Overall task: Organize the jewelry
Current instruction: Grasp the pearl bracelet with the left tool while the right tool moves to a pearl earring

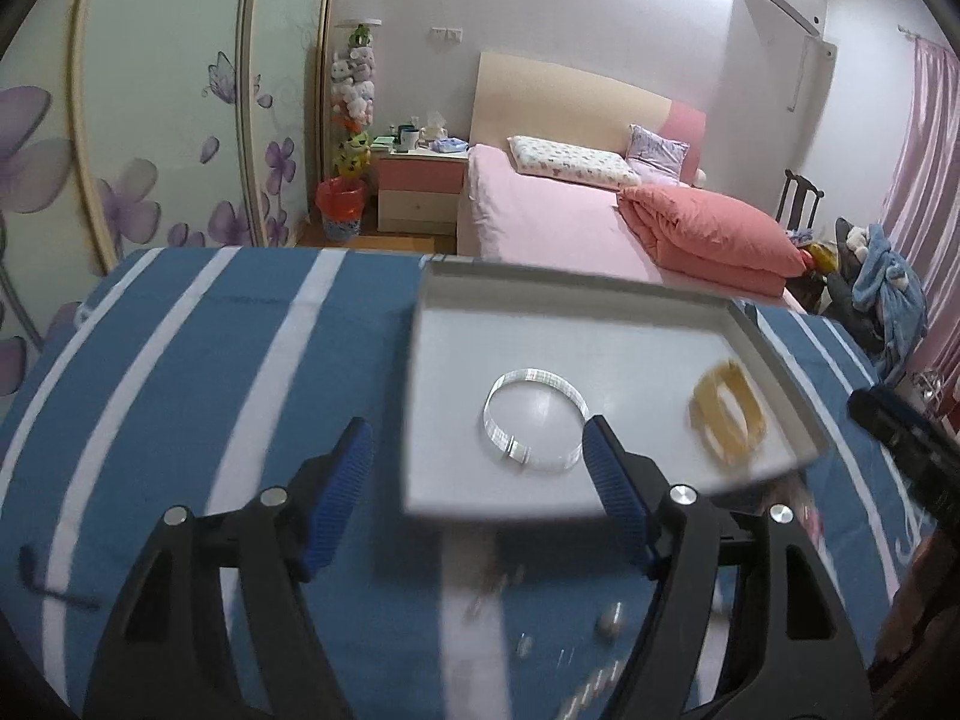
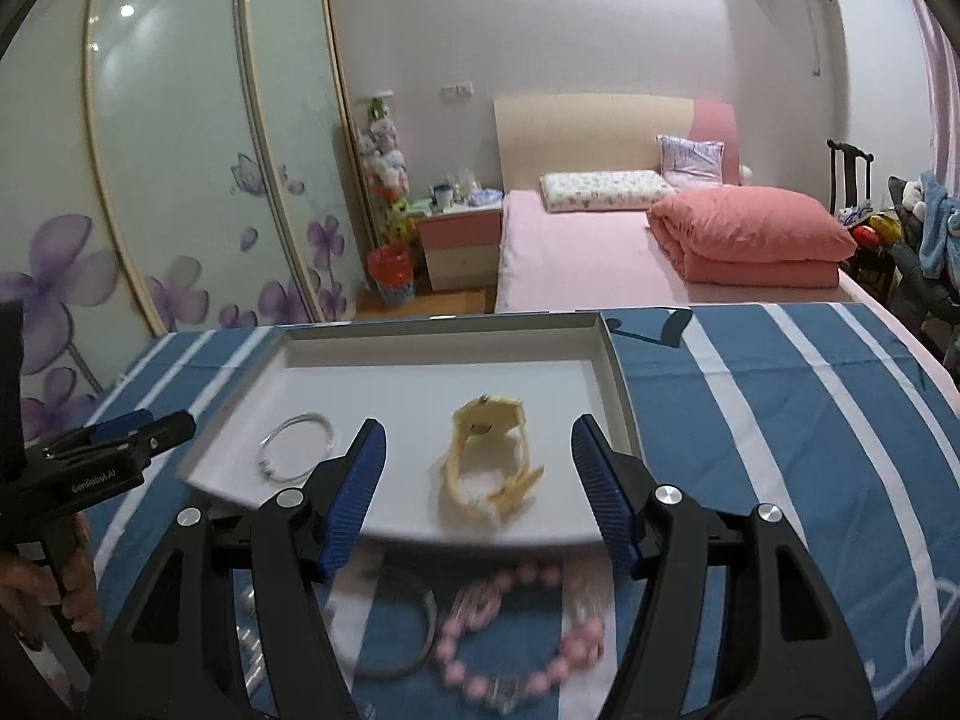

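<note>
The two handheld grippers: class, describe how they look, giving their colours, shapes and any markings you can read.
Each gripper, left and right, has a black plastic frame with triangular cut-outs, round silver bolt heads, and two ribbed blue finger pads. Seen from the right wrist view, the left gripper's black body carries white lettering, apparently "GenRobot.AI". No sleeves show.

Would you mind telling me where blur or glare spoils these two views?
Left wrist view: the tray's near edge and the yellow watch smear, and ceiling glare whitens the top. Right wrist view: the pink bead bracelet in the foreground is soft, and light spots glint on the wardrobe door.
</note>
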